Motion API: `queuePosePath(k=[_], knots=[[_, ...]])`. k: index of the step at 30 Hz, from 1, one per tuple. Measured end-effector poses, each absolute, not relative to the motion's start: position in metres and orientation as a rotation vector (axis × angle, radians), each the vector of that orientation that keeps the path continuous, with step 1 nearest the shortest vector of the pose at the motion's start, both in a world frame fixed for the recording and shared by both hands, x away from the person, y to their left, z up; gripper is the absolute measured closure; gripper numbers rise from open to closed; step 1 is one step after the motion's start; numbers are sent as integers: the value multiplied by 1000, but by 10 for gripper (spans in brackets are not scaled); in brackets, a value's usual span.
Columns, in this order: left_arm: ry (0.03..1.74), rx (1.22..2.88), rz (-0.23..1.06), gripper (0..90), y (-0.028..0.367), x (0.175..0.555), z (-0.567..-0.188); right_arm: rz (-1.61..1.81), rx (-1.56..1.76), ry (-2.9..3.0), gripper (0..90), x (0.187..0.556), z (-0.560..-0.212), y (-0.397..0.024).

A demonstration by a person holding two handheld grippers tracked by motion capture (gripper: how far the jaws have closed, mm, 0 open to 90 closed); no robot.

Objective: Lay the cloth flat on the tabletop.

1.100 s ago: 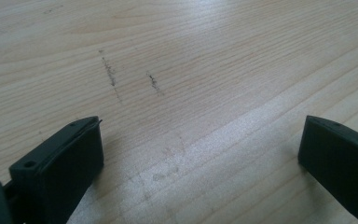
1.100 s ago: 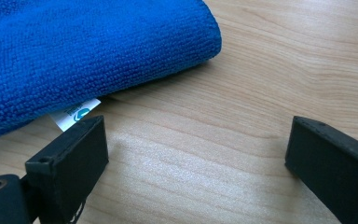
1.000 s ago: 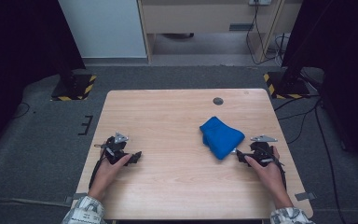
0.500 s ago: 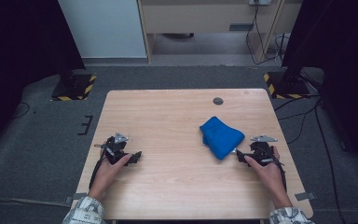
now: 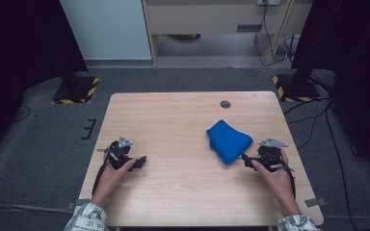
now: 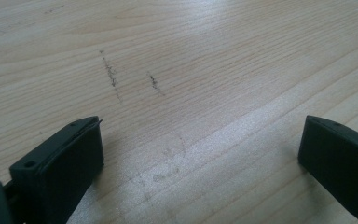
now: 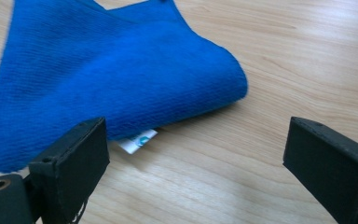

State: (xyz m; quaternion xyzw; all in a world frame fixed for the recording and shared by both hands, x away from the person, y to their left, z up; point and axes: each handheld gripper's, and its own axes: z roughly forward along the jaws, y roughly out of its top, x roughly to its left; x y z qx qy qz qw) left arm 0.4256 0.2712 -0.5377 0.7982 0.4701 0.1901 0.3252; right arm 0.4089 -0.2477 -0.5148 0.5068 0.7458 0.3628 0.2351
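A folded blue woven cloth (image 5: 228,140) lies right of the middle of the high view, on the pale wooden table (image 5: 183,187); the black right gripper (image 5: 246,158) rests on the tabletop just beside the cloth's lower right edge, held in the person's right hand (image 5: 275,177) that comes up from the lower right of the frame. In the right gripper view the cloth fills the upper left, its rounded fold pointing toward the centre right; a small white label (image 7: 137,141) peeks out from under its lower edge; the two black jaws stand wide apart with nothing between them, the left jaw close in front of the cloth, whether touching it cannot be told. The black left gripper (image 5: 139,161) sits at the lower left of the high view, well apart from the cloth, held in the left hand (image 5: 114,172); in the left gripper view its jaws are spread wide over bare wood, where faint dark scuff marks (image 6: 112,77) run across the upper left.
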Motion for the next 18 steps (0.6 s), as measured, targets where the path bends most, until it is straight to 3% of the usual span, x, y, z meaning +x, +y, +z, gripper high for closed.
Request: queuePosePath(k=[18], knots=[[1230,2095,497,0,271,426,-538,1073,1338,2073,78,417,-499,-224]])
